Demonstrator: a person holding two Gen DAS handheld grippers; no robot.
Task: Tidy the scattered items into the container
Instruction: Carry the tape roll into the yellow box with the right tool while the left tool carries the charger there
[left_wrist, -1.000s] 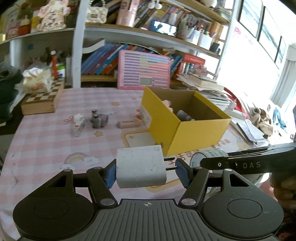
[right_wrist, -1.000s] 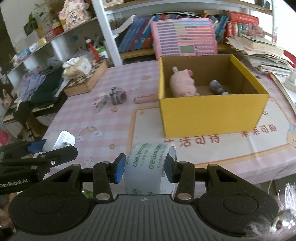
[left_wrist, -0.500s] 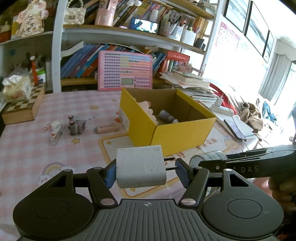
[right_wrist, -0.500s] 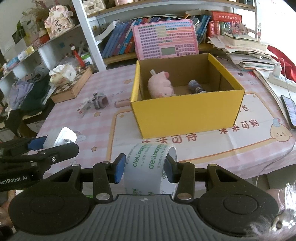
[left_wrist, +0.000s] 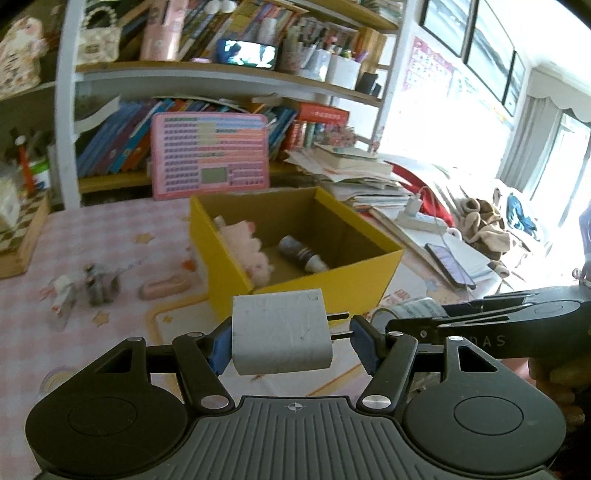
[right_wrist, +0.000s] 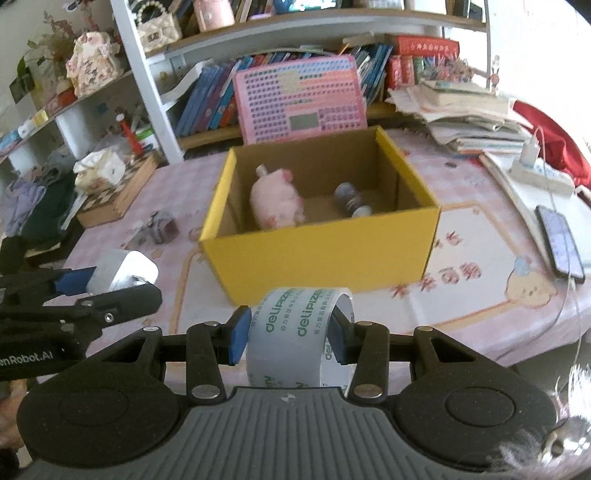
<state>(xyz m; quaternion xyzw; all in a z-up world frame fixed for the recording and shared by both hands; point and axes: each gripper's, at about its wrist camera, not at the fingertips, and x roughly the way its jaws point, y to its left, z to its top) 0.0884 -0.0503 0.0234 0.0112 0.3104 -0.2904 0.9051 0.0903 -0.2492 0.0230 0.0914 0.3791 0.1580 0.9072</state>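
Before the yellow cardboard box: left fingers pinching boxy white charger, right fingers glossy tape roll.

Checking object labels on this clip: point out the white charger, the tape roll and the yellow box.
white charger (left_wrist: 280, 332), left wrist view, front face of its body
tape roll (right_wrist: 295, 332), right wrist view, printed outer band
yellow box (right_wrist: 325, 254), right wrist view, near outer wall

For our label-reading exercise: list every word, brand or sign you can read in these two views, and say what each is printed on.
"deliPIZE", cut off: roll of tape in the right claw.
"DAS": right claw's arm, seen from the left wrist.
"enRobot.AI", start cut off: left claw's arm.
Red characters on the table mat: blurred, unreadable.
Book spines, pink board: too small.
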